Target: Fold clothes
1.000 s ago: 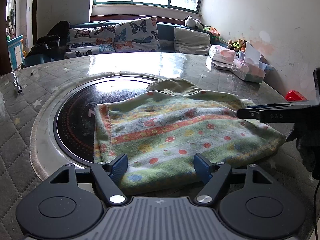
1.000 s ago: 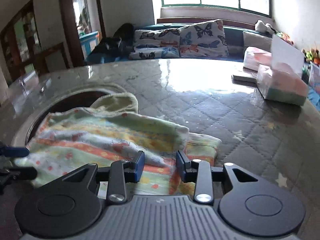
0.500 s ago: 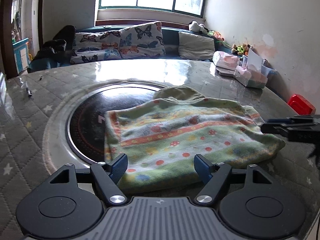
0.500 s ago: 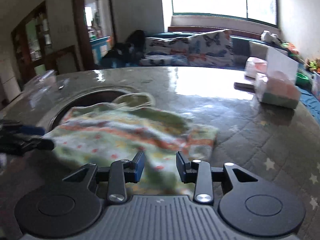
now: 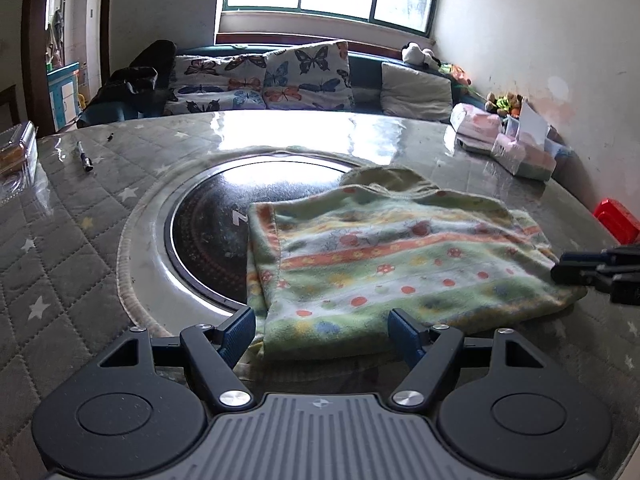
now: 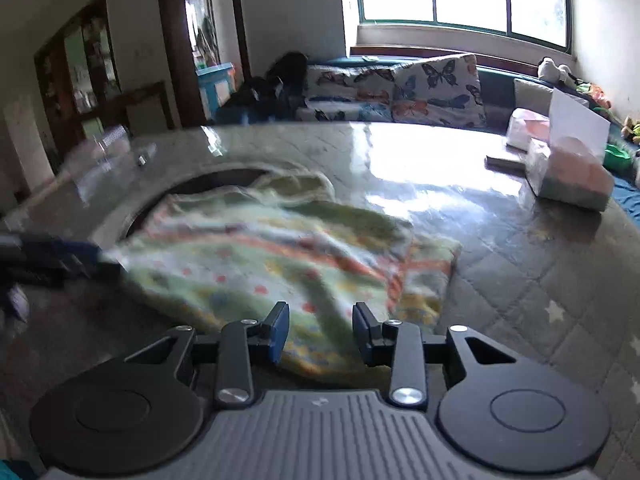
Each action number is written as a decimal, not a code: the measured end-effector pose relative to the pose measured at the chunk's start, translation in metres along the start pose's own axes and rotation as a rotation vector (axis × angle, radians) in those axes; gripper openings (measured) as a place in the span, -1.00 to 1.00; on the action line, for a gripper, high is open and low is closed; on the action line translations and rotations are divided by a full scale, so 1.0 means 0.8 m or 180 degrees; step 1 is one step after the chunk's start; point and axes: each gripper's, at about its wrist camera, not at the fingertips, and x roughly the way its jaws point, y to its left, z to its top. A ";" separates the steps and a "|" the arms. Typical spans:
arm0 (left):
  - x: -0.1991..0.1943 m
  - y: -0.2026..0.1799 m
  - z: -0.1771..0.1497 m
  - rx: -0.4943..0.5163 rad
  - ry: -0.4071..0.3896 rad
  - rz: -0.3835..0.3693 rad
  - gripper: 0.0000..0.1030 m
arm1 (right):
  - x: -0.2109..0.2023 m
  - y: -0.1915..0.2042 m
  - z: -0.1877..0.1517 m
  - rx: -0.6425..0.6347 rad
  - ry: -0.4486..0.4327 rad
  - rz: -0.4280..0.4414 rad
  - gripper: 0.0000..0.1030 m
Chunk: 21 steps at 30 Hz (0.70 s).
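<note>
A folded green garment (image 5: 400,264) with orange stripes and red mushroom prints lies on the round table, partly over the dark glass centre disc (image 5: 212,232). It also shows, blurred, in the right wrist view (image 6: 280,264). My left gripper (image 5: 322,330) is open and empty, just short of the garment's near edge. My right gripper (image 6: 320,330) is open and empty at the garment's other side. The right gripper's fingers (image 5: 592,268) show at the right edge of the left wrist view. The left gripper (image 6: 52,256) shows blurred at the left of the right wrist view.
The quilted table cover (image 5: 72,216) carries a pen (image 5: 85,156) and a clear box (image 5: 16,160) at the left, and tissue packs (image 5: 520,156) at the right. A red object (image 5: 616,220) sits by the wall. A sofa with butterfly cushions (image 5: 280,80) stands behind.
Both grippers have pulled back and up from the garment. The right gripper, a second ago over a fold of the cloth, now stands clear of it with wider jaws. The garment lies still.
</note>
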 end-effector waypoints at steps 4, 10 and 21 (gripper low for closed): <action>-0.011 0.009 0.002 -0.0097 -0.0054 -0.0008 0.47 | 0.005 -0.006 -0.009 0.0052 0.0037 -0.0033 -0.32; 0.000 0.026 0.005 -0.0246 -0.0008 0.0143 0.46 | -0.001 0.013 0.006 -0.0155 -0.0009 0.0033 -0.31; -0.002 0.047 0.005 -0.0339 0.0013 0.0255 0.45 | 0.012 0.084 0.039 -0.0761 -0.0033 0.0428 -0.31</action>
